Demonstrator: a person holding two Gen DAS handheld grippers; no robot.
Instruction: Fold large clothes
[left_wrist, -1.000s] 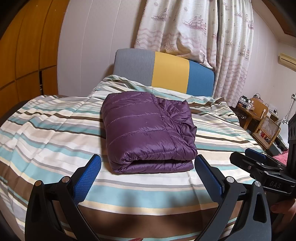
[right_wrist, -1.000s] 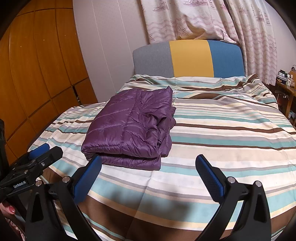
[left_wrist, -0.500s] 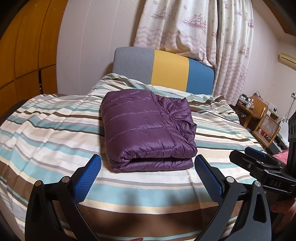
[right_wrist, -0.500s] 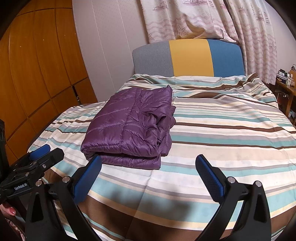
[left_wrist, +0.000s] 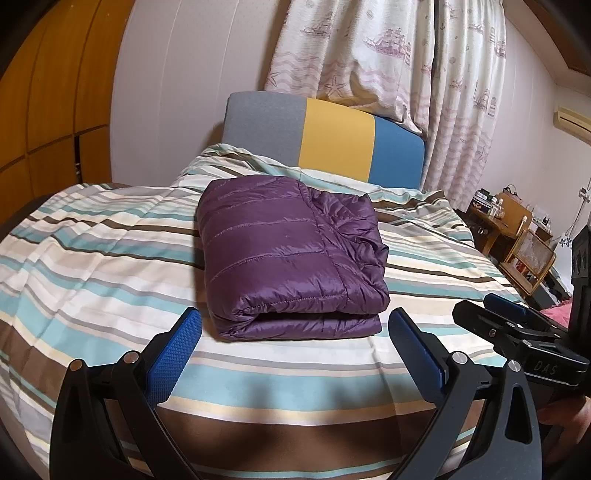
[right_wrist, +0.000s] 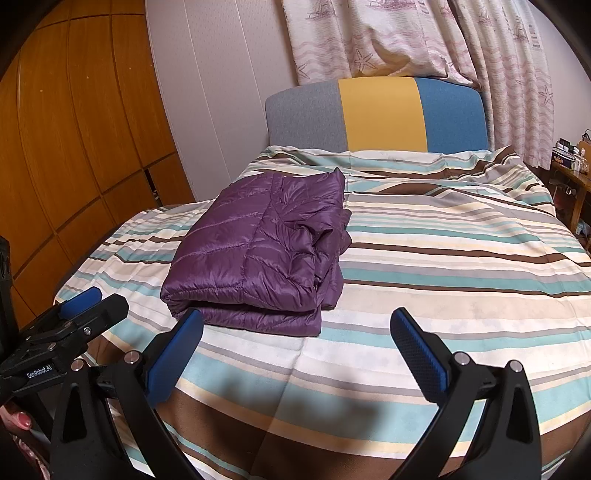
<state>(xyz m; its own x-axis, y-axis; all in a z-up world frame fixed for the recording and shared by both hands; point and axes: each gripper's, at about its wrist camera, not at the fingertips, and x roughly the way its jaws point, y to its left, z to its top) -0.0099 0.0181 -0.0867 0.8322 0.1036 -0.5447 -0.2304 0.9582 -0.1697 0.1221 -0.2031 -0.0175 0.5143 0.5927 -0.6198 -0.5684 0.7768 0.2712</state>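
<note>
A purple quilted down jacket (left_wrist: 288, 254) lies folded into a thick rectangle on the striped bedspread (left_wrist: 92, 240); in the right wrist view the jacket (right_wrist: 258, 254) sits left of centre. My left gripper (left_wrist: 295, 336) is open just short of the jacket's near fold, holding nothing. My right gripper (right_wrist: 295, 336) is also open and empty, over the bedspread (right_wrist: 443, 258) to the right of the jacket's near corner. Each view shows the other gripper at its side edge: the right gripper (left_wrist: 517, 332) and the left gripper (right_wrist: 74, 325).
A grey, yellow and blue headboard (left_wrist: 332, 136) stands at the bed's far end under patterned curtains (left_wrist: 388, 55). Wooden wardrobe panels (right_wrist: 74, 147) line the left. A wooden desk and chair (left_wrist: 517, 229) stand right of the bed.
Both grippers have barely shifted; the jacket sits slightly higher in the left wrist view. Jaws stay open and the jacket has not moved.
</note>
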